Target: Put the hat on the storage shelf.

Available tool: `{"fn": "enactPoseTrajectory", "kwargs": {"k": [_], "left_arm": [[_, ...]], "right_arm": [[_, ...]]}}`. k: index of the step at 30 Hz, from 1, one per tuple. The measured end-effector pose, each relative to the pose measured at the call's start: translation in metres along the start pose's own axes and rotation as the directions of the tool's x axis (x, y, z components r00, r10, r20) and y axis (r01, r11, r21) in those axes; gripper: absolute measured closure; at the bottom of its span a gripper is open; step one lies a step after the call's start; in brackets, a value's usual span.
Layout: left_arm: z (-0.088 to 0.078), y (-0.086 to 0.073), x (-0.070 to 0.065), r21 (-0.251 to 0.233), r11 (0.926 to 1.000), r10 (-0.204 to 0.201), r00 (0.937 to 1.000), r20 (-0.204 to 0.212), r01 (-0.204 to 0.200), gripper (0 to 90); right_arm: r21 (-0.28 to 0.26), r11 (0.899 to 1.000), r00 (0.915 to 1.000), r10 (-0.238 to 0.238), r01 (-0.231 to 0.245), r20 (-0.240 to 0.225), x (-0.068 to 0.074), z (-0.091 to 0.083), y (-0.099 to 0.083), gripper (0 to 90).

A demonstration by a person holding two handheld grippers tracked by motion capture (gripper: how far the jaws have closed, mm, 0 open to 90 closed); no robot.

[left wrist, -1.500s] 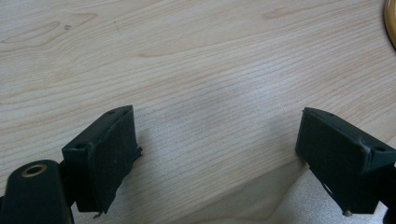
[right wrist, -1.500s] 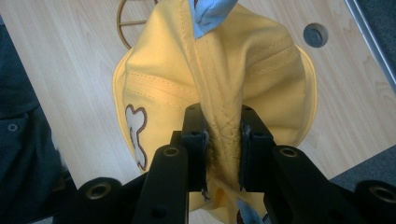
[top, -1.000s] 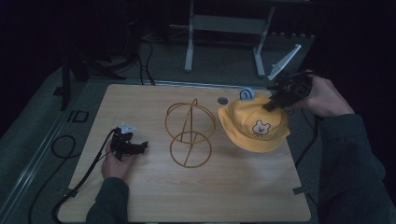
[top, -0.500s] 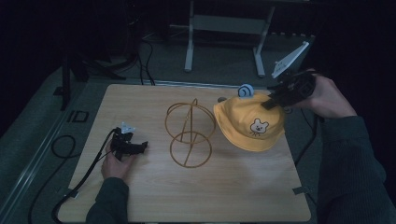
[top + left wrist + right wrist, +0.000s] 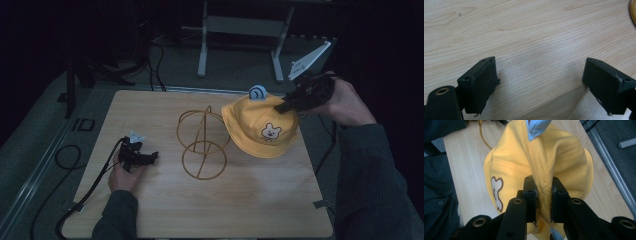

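A yellow hat with a bear patch and blue ears hangs lifted above the table's right side, next to a gold wire stand at the centre. My right gripper is shut on a fold of the crown of the yellow hat; in the right gripper view the cloth is pinched between my right gripper's jaws. My left gripper rests low on the wooden table at the left, open. In the left gripper view my left gripper has its jaws wide apart over bare wood.
A ring of the wire stand shows at the top right corner of the left gripper view. Cables trail off the table's left edge. A metal frame stands on the floor behind the table.
My right gripper has carried the hat a little to the left and up, toward the wire stand. The left gripper has stayed still.
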State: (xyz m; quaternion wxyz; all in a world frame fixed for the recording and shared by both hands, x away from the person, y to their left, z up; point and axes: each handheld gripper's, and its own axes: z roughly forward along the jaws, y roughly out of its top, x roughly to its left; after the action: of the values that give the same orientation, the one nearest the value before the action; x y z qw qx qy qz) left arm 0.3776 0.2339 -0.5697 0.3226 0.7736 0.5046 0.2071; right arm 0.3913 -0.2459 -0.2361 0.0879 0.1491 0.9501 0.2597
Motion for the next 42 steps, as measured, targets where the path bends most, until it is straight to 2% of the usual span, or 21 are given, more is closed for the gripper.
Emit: {"fn": "enactPoseTrajectory", "kwargs": {"k": [14, 15, 25, 32, 42], "left_arm": [[0.000, 0.000, 0.000, 0.000, 1.0000, 0.000, 1.0000, 0.000, 0.000, 12.5], [0.000, 0.000, 0.000, -0.001, 1.0000, 0.000, 1.0000, 0.000, 0.000, 12.5], [0.000, 0.000, 0.000, 0.000, 1.0000, 0.000, 1.0000, 0.000, 0.000, 12.5], [0.000, 0.000, 0.000, 0.000, 1.0000, 0.000, 1.0000, 0.000, 0.000, 12.5], [0.000, 0.000, 0.000, 0.000, 1.0000, 0.000, 1.0000, 0.000, 0.000, 12.5]], "right_arm": [[-0.103, 0.994, 0.9993, -0.019, 0.022, 0.032, 0.006, 0.004, 0.011, 78.4], [-0.128, 0.991, 0.9993, -0.022, 0.026, 0.032, 0.007, 0.004, 0.014, 78.4], [-0.181, 0.983, 0.9986, -0.036, 0.043, 0.038, 0.010, 0.011, 0.024, 78.8], [-0.192, 0.980, 0.9985, -0.049, 0.053, 0.025, 0.013, 0.015, 0.032, 78.8], [-0.178, 0.981, 0.9967, -0.079, 0.081, 0.019, 0.020, 0.023, 0.053, 78.7]]}}
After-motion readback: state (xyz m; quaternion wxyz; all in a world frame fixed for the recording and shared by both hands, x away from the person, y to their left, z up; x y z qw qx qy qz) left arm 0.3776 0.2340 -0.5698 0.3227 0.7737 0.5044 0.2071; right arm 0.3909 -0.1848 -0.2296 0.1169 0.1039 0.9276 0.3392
